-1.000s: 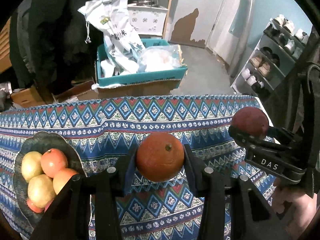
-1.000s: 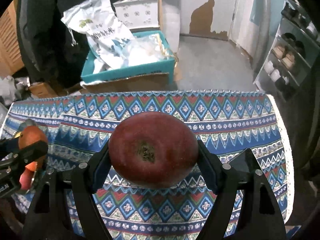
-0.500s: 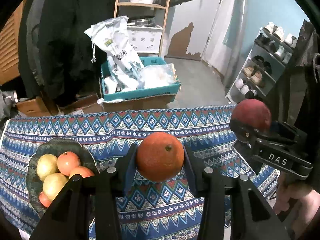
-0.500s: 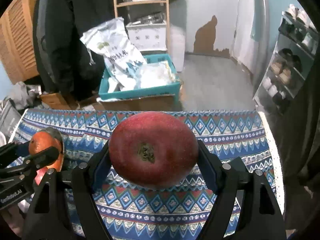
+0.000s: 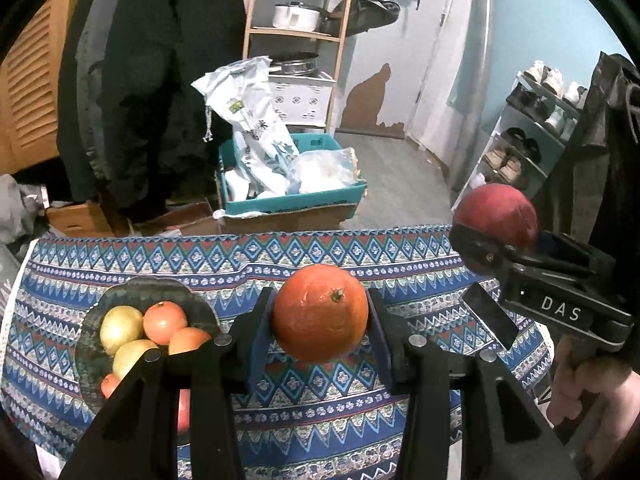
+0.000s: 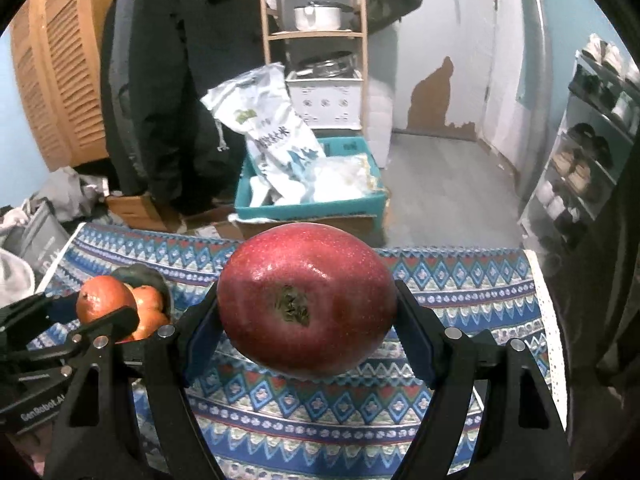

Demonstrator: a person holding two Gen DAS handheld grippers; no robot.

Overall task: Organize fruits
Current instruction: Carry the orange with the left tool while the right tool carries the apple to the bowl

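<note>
My left gripper (image 5: 320, 316) is shut on an orange (image 5: 320, 312), held in the air above the patterned tablecloth (image 5: 360, 404). My right gripper (image 6: 308, 328) is shut on a red apple (image 6: 308, 300), also lifted above the cloth. In the left wrist view the right gripper (image 5: 496, 228) with its apple (image 5: 498, 214) hangs at the right, a hand below it. A dark bowl (image 5: 90, 334) at the left of the table holds several yellow and orange fruits. The right wrist view shows the left gripper (image 6: 106, 304) with the orange (image 6: 105, 296) in front of that bowl (image 6: 140, 274).
Beyond the table's far edge stands a teal box (image 5: 292, 200) with white bags, on cardboard. A wooden shelf (image 5: 296, 32) with pots and dark hanging coats lie further back. A shoe rack (image 5: 532, 136) stands at the right. The cloth's lace edge (image 6: 550, 320) marks the table's right side.
Both grippers have risen with their fruits still gripped. The table and bowl have sunk lower in both views, and more of the room behind shows.
</note>
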